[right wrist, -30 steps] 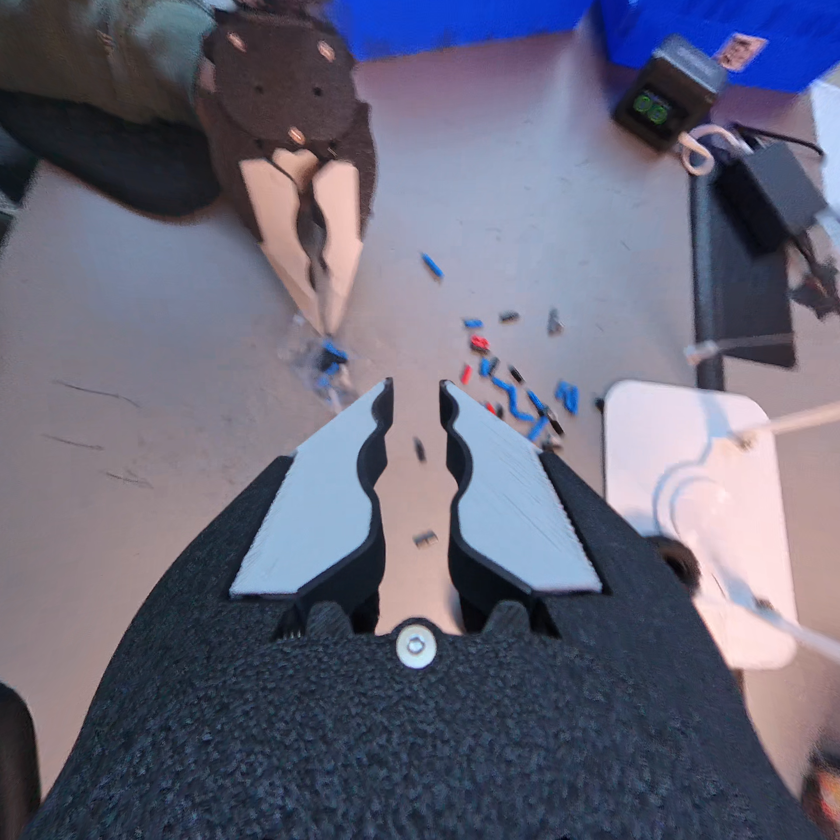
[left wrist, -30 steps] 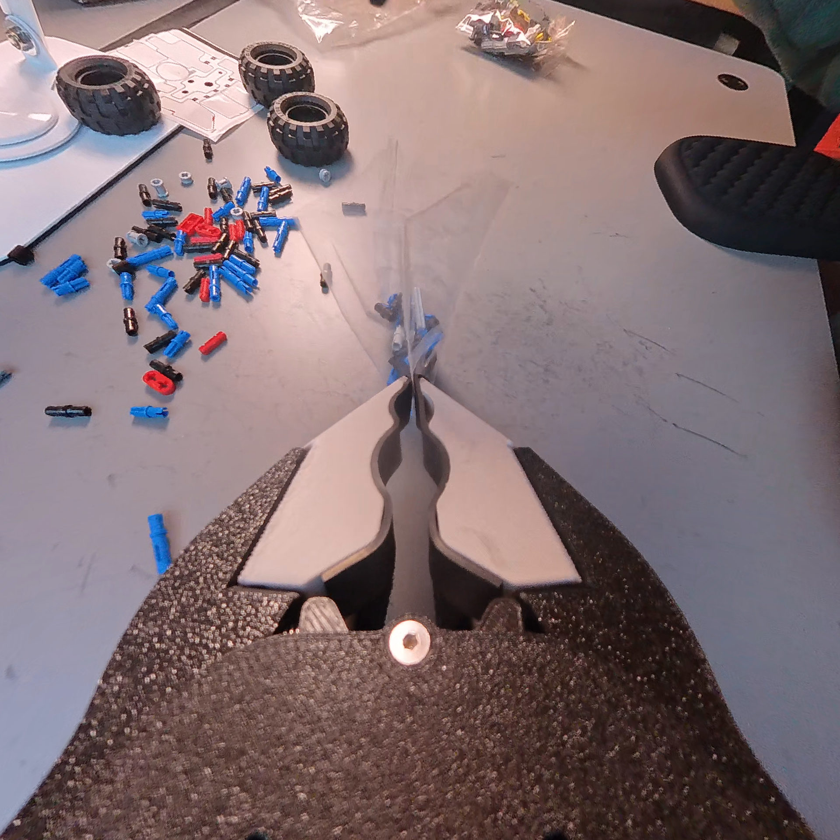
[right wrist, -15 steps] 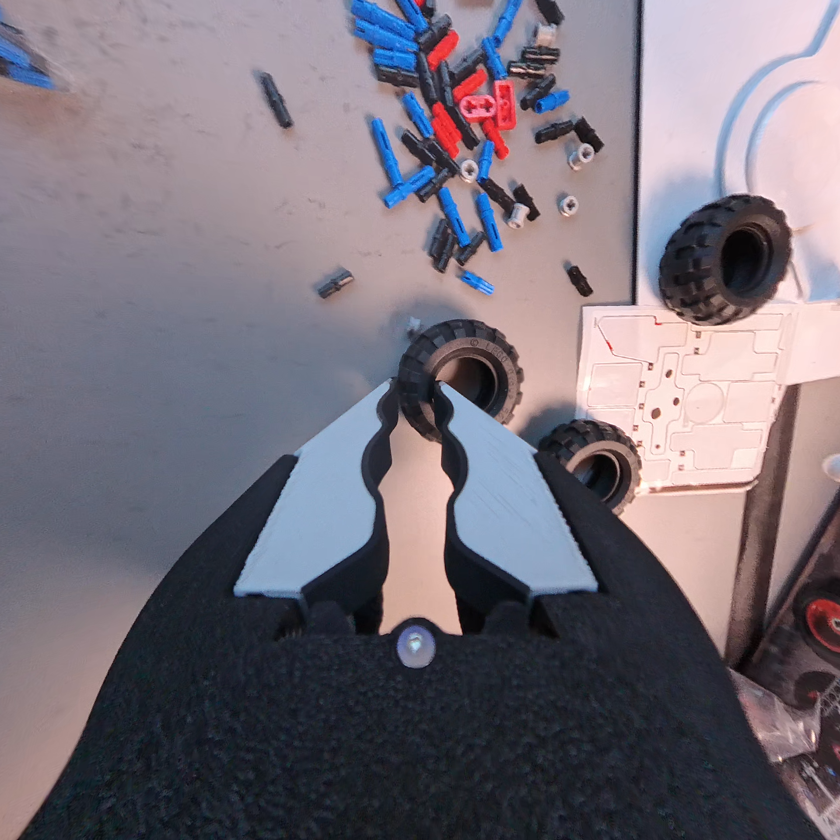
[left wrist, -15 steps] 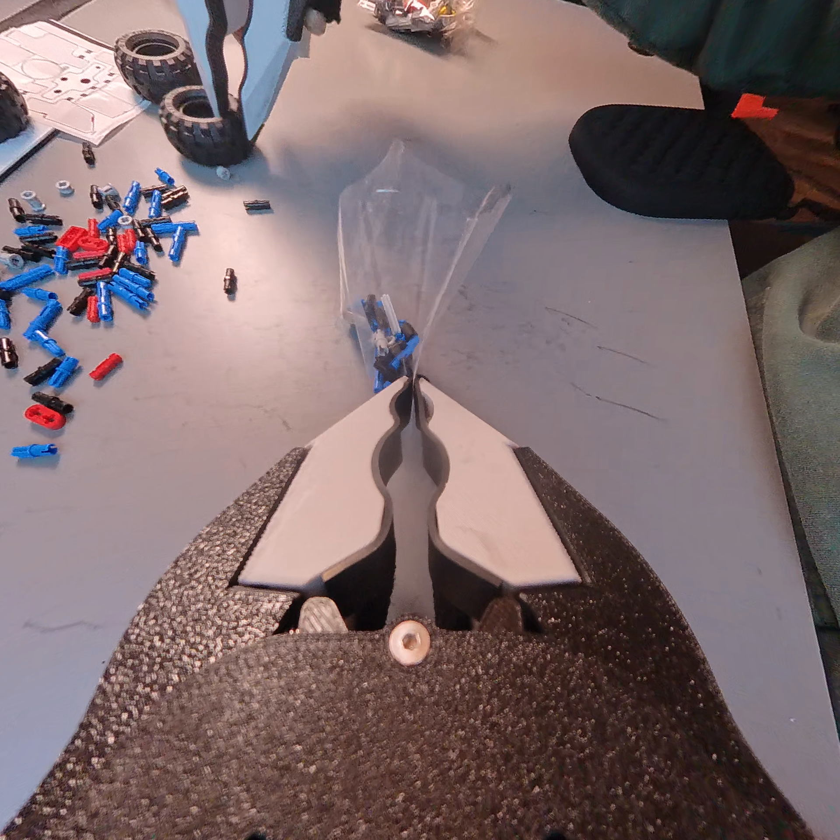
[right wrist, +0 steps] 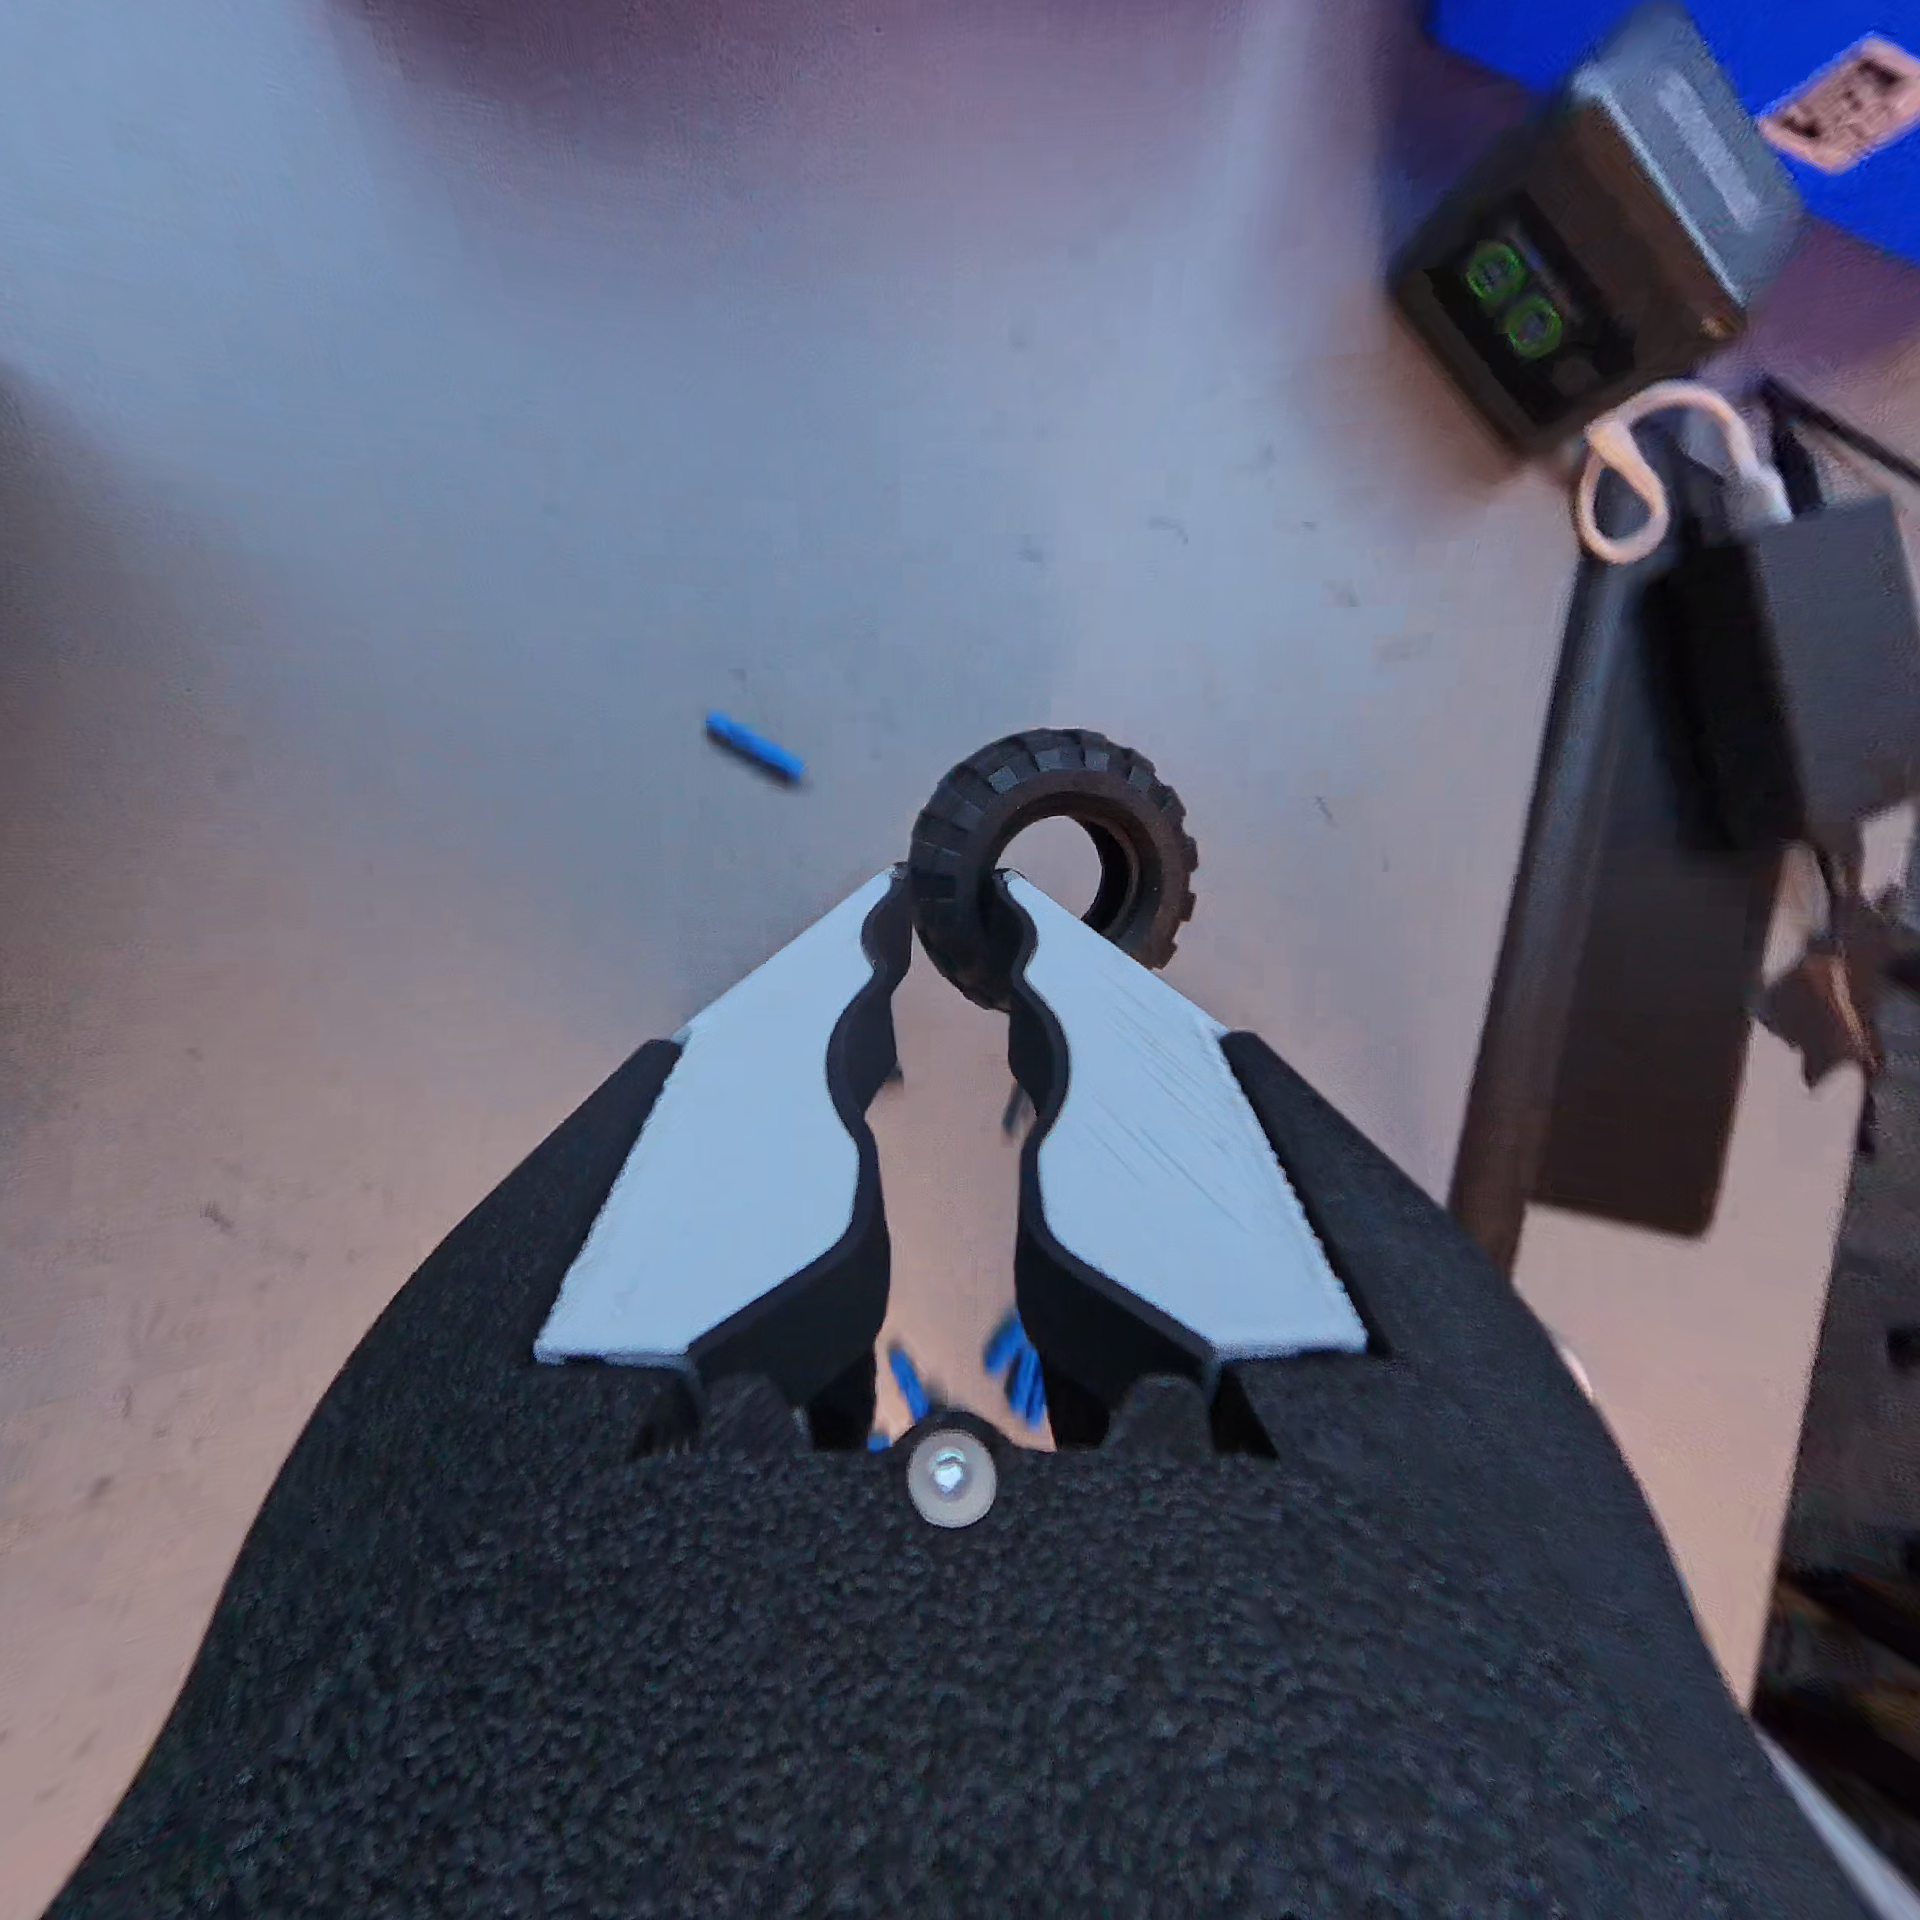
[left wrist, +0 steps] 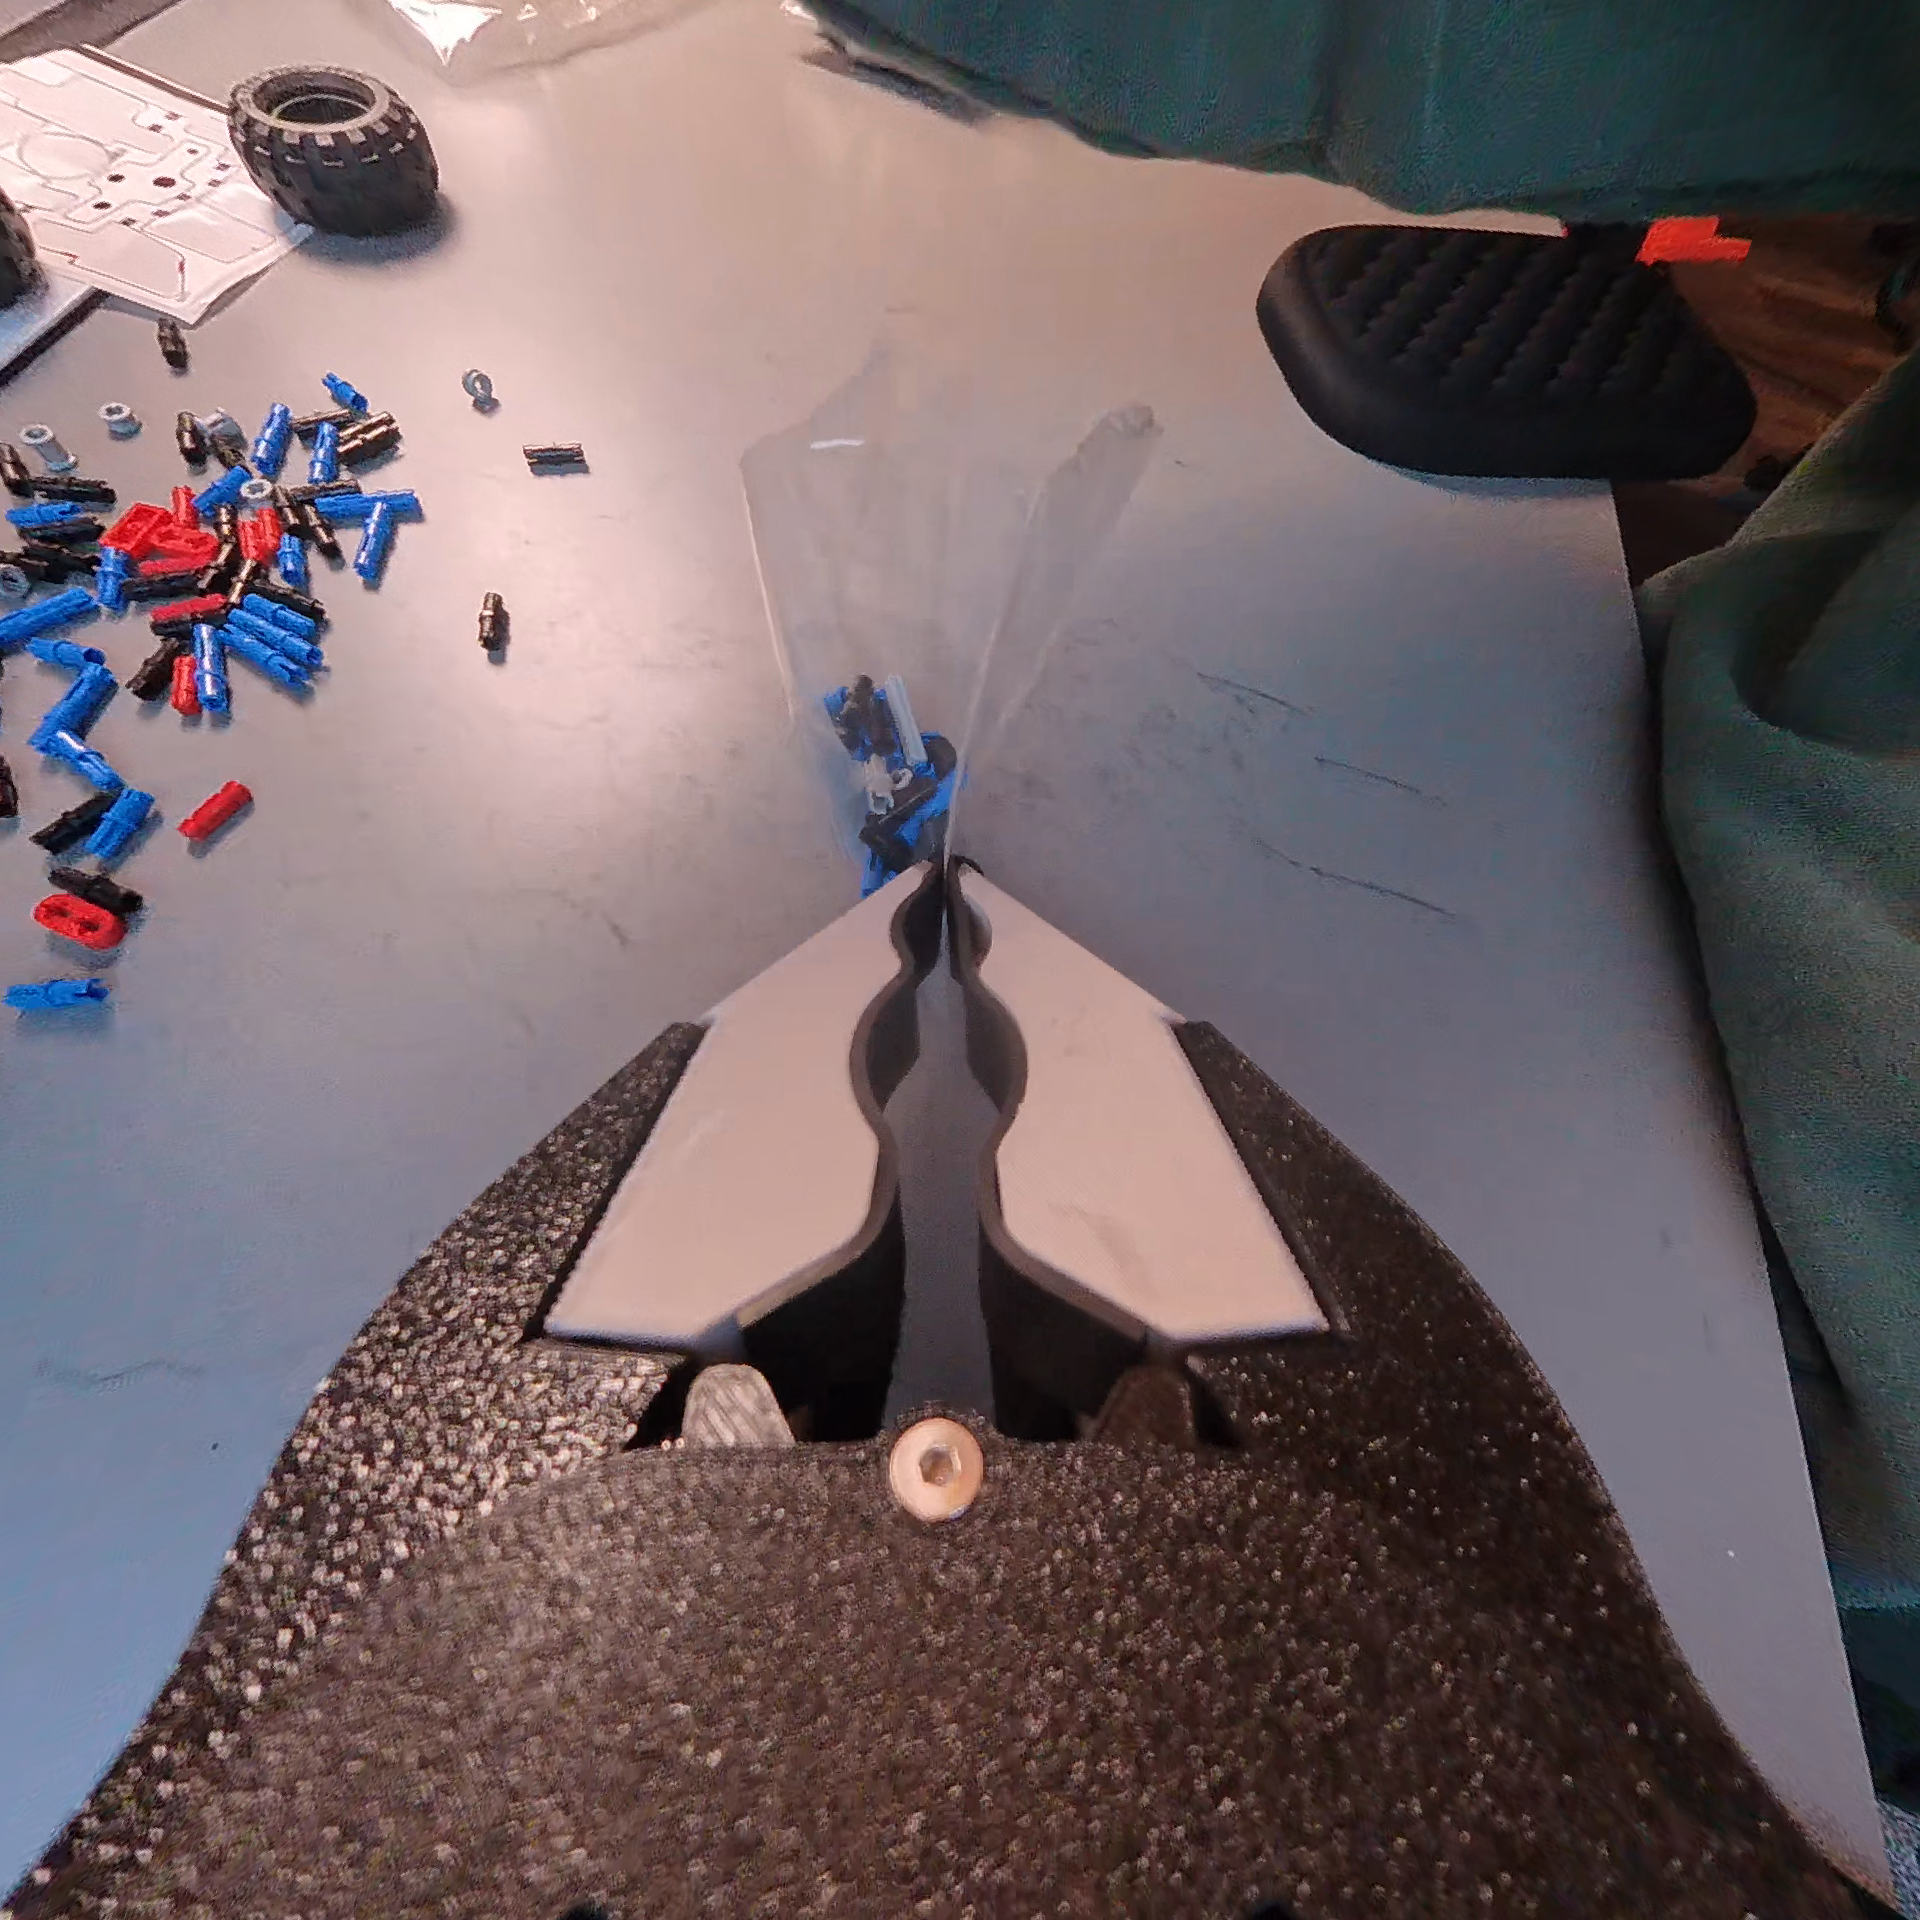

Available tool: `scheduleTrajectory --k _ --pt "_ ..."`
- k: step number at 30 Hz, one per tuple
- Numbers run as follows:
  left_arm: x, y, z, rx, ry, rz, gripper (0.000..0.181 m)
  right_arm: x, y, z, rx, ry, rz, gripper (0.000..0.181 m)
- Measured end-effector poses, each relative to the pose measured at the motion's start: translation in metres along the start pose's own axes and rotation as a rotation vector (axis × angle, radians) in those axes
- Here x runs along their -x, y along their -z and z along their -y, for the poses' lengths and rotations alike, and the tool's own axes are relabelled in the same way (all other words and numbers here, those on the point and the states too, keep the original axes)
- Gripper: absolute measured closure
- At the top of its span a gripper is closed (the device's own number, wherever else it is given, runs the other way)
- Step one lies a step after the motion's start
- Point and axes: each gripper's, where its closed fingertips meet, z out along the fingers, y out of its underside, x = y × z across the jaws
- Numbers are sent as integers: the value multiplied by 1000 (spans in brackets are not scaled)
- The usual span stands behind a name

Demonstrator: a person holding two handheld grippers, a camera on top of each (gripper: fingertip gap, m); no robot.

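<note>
Grey table (left wrist: 1195,582) fills both views, scuffed with dark marks on its right half. A green cloth (left wrist: 1808,831) hangs along the table's right edge and across the top of the left wrist view; a black textured pad (left wrist: 1507,353) sits near that far right corner. In the right wrist view a dark flat panel (right wrist: 1621,935) lies along the right side with a black box with green lights (right wrist: 1579,270) beyond it, blurred. Left gripper (left wrist: 948,883): clenched, tips pinching the neck of a clear plastic bag (left wrist: 935,582), which fans out away from the tips; a small clump of blue and black pins (left wrist: 894,769) sits inside the bag just beyond the tips. Right gripper (right wrist: 951,883): grasping a black toy tyre (right wrist: 1049,852), fingers closed on the tyre's left wall, tyre lifted off the table with its hole showing. A second black tyre (left wrist: 332,151) lies on the table at far left in the left wrist view, beside a white printed sheet (left wrist: 114,197). Loose pile of blue, black and red pins (left wrist: 197,582) spread at left, well apart from the bag. One stray blue pin (right wrist: 753,745) lies on the table left of the held tyre.
</note>
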Motion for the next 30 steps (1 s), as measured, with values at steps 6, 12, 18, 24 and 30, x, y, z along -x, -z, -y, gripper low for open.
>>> scheduleTrajectory --k 6,12,18,24,30 --pt "1 5 -2 -10 13 -20 181 34 -51 21 93 161 153 168" --pt "-2 5 -4 3 0 -34 181 61 -25 -8 205 282 200 171" --pt "-4 3 -5 15 -9 -38 181 84 12 -47 289 280 231 171" --pt "0 6 -5 7 21 -42 181 63 19 3 81 131 185 171" --pt "-1 6 -7 10 16 -44 181 70 -38 23 218 6 364 170"
